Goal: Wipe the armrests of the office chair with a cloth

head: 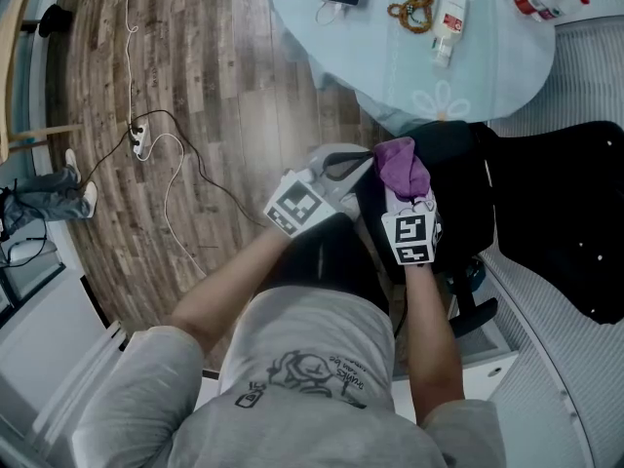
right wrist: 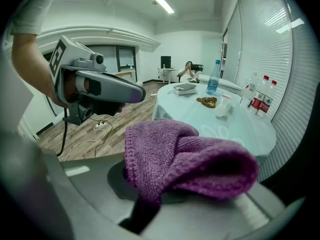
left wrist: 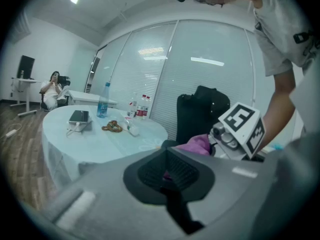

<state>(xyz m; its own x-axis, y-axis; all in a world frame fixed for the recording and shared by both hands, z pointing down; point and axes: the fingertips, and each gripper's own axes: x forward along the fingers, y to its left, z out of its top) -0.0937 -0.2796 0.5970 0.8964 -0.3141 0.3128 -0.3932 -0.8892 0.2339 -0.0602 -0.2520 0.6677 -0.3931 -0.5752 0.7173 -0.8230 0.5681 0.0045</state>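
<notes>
Frosted glass walls show only in the gripper views; right gripper clamps a purple knitted cloth, left gripper sits closed, empty.

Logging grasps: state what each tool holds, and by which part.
Right tool pinches the purple cloth by a lower fold, the rest bunched above its jaws. Left tool, jaws together, holds nothing.

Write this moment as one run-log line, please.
right claw: shut on purple cloth | left claw: shut | black office chair: beside claws
</notes>
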